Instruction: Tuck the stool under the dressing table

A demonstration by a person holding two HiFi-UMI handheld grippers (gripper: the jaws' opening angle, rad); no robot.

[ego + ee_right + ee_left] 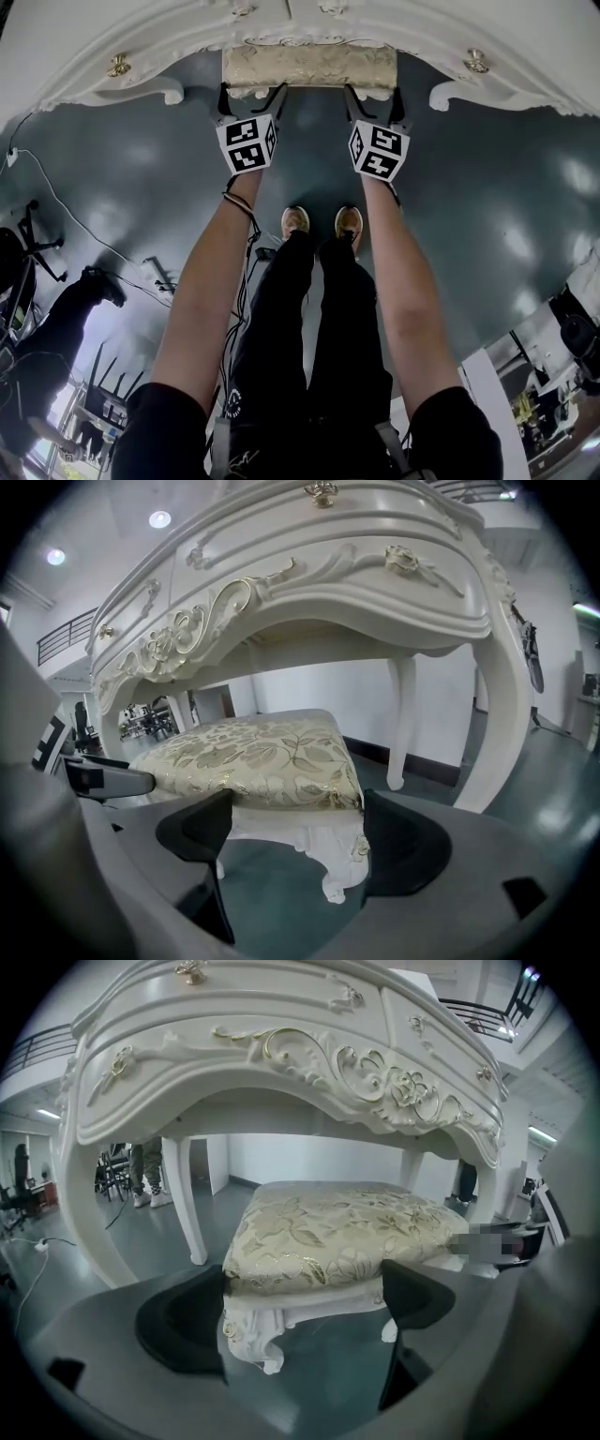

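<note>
The stool point(309, 66), white carved wood with a cream and gold floral cushion, stands partly under the white dressing table point(422, 37), its near edge still showing. My left gripper point(251, 94) holds the stool's front left corner, and my right gripper point(375, 94) holds the front right corner. In the left gripper view the stool point(328, 1232) fills the gap of the left gripper point(305, 1288), both pads against the seat rail above the carved leg. The right gripper view shows the same: the stool point(253, 757) sits in the right gripper point(295, 817) beneath the table's apron point(328, 564).
Curved table legs point(192, 1204) point(502, 724) stand on either side of the stool. The holder's legs and shoes point(319, 225) are just behind the grippers. A white cable point(66, 206) trails over the dark floor at the left, near a black stand point(28, 244).
</note>
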